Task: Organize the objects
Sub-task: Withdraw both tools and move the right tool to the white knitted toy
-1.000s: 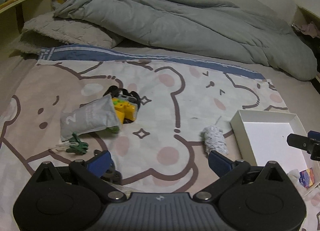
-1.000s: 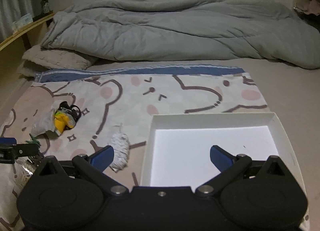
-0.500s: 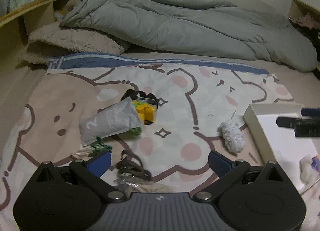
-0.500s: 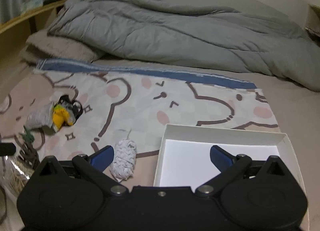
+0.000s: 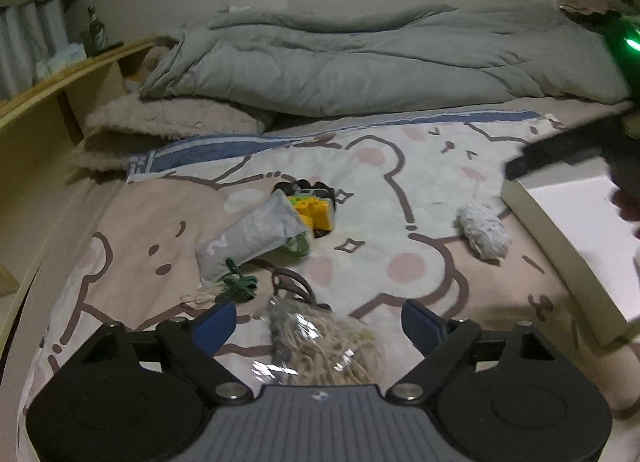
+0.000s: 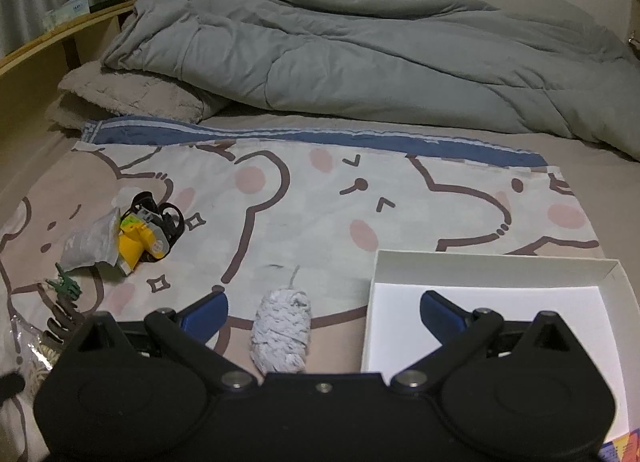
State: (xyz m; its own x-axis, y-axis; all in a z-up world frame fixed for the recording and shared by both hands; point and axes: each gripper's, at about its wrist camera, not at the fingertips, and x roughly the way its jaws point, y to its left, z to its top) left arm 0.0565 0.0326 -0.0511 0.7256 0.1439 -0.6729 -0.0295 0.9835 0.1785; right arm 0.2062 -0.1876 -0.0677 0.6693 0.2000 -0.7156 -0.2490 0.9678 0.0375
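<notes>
On the bear-print sheet point(image 5: 380, 190), a clear bag of beige twine point(image 5: 320, 342) lies between the blue fingertips of my left gripper point(image 5: 316, 322). The jaws are closing, but the pads stand apart from the bag. In the right wrist view a white yarn ball point(image 6: 282, 338) lies between the fingers of my right gripper point(image 6: 322, 310), nearer the left finger; this gripper is open. The open white box point(image 6: 492, 266) sits just right of the ball. Both also show in the left wrist view: the yarn ball point(image 5: 484, 234) and the box point(image 5: 560, 234).
A grey pouch point(image 5: 252, 238), a yellow toy point(image 5: 314, 214), green clips point(image 5: 236, 282) and brown bands point(image 5: 292, 286) lie beyond the twine bag. A rumpled grey duvet point(image 6: 360, 54) and a pillow point(image 6: 132, 98) fill the far end. A wooden shelf point(image 5: 48, 102) runs along the left.
My left gripper moved forward over the twine bag, which now lies between its narrowing fingers. My right gripper shifted left from the box, and the yarn ball now sits between its fingers.
</notes>
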